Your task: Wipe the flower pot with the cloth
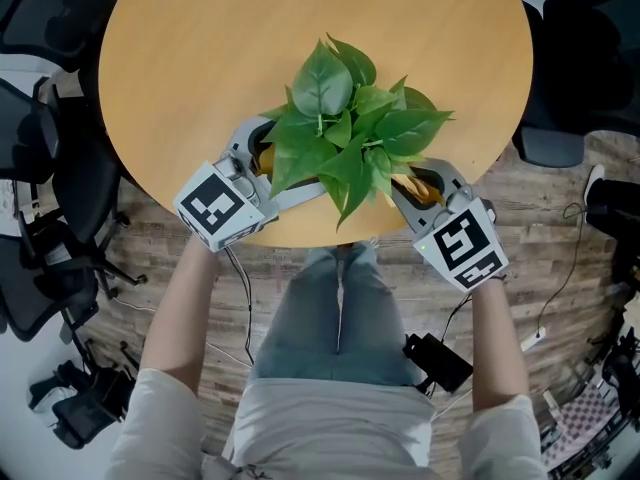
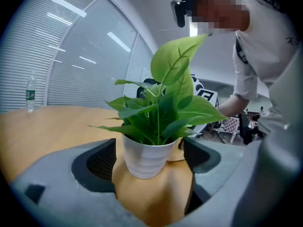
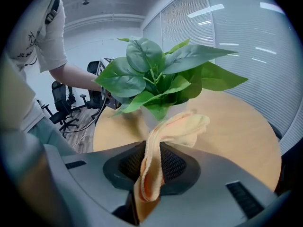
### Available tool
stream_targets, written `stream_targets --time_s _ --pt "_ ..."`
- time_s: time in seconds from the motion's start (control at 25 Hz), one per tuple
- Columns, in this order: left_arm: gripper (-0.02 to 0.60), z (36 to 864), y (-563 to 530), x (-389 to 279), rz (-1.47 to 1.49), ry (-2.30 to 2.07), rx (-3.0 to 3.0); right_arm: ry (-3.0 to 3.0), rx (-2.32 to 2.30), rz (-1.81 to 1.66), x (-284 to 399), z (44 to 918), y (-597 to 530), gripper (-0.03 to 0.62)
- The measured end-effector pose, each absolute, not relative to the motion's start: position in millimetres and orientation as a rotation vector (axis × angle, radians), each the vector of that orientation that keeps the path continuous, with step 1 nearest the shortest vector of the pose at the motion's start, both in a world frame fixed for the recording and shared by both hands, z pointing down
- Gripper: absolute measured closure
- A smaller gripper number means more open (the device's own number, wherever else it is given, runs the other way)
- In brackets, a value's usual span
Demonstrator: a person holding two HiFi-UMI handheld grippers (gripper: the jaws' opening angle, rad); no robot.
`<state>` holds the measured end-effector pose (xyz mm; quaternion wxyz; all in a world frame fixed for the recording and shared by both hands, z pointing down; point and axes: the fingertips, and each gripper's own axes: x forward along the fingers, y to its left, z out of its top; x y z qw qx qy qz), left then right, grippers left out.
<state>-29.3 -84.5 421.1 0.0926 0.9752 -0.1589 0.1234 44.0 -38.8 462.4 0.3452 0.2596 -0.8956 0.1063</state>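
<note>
At the near edge of the table (image 1: 200, 48), we hold the left gripper (image 1: 270, 163) with jaws wide apart either side of the white flower pot (image 2: 147, 157), not pressing it, probably to steady it. Our right gripper (image 1: 430, 183) is clamped on the yellow cloth (image 3: 175, 126), its free end flopped toward the pot for wiping.

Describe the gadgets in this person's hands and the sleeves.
The left gripper and right gripper are grey plastic, their two jaws lined with black ribbed pads. Each carries a white cube printed with black square markers and trails a thin dark cable. The sleeves are short and pale.
</note>
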Motion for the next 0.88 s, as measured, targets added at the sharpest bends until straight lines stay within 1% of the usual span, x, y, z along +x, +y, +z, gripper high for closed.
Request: stream_targets --time_s 0.2,0.32,0.56,0.64,0.72,0.88 --pt "0.104 417 -96 -21 0.325 -0.222 2.923 -2.326 0.678 0.292 50 464 -41 0.528" --pt "0.095 417 -99 -14 0.303 -0.111 2.929 -2.326 0.677 0.299 52 464 -41 0.528" --pt "0.097 416 -98 -3 0.296 0.06 2.948 -2.327 0.689 0.321 53 466 -40 0.528" --pt "0.103 415 -100 -2 0.288 0.068 2.952 -2.327 0.694 0.326 52 466 -40 0.528" --pt "0.122 415 -101 -3 0.282 0.067 2.952 -2.331 0.695 0.332 52 466 -40 0.528" --pt "0.129 416 -101 -2 0.271 0.056 2.942 -2.324 0.739 0.344 64 462 -48 0.528"
